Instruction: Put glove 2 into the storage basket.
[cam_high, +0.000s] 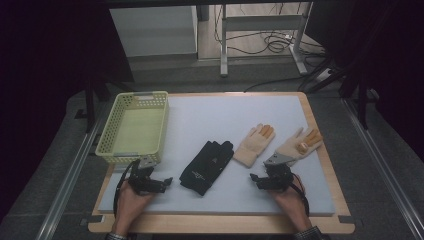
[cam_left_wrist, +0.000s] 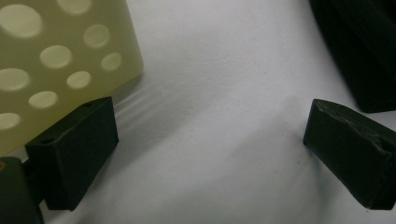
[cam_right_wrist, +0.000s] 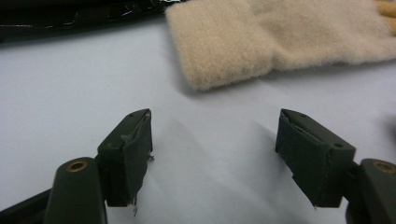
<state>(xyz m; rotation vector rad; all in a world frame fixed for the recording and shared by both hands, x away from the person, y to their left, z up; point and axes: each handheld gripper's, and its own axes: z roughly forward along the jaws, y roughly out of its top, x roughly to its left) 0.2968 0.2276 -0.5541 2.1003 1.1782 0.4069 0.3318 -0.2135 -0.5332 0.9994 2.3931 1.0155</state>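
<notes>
- High view, nearest you: your left gripper (cam_high: 161, 183) rests on the white mat (cam_high: 210, 120) at about 7 o'clock of the table, and your right gripper (cam_high: 256, 180) at about 5 o'clock; both hold nothing.
- Left gripper view: your jaws stand wide apart over bare mat, with a corner of the yellow basket (cam_left_wrist: 56, 60) just behind the left jaw, at 10 o'clock, and the black glove's (cam_left_wrist: 364, 51) edge at 2 o'clock, near the right jaw.
- Right gripper view: your jaws are spread, nothing between them; the cuff of a beige glove (cam_right_wrist: 261, 42) lies ahead at 12 o'clock, apart from the tips, with open mat between.
- Between your two grippers the black glove (cam_high: 207, 165) lies at the mat's middle, free mat all round it.
- The two beige gloves (cam_high: 280, 142) lie side by side at 3 o'clock; the right one nears the mat's right edge.
- Farthest, the basket (cam_high: 135, 125) sits at 10 o'clock along the mat's left edge.
</notes>
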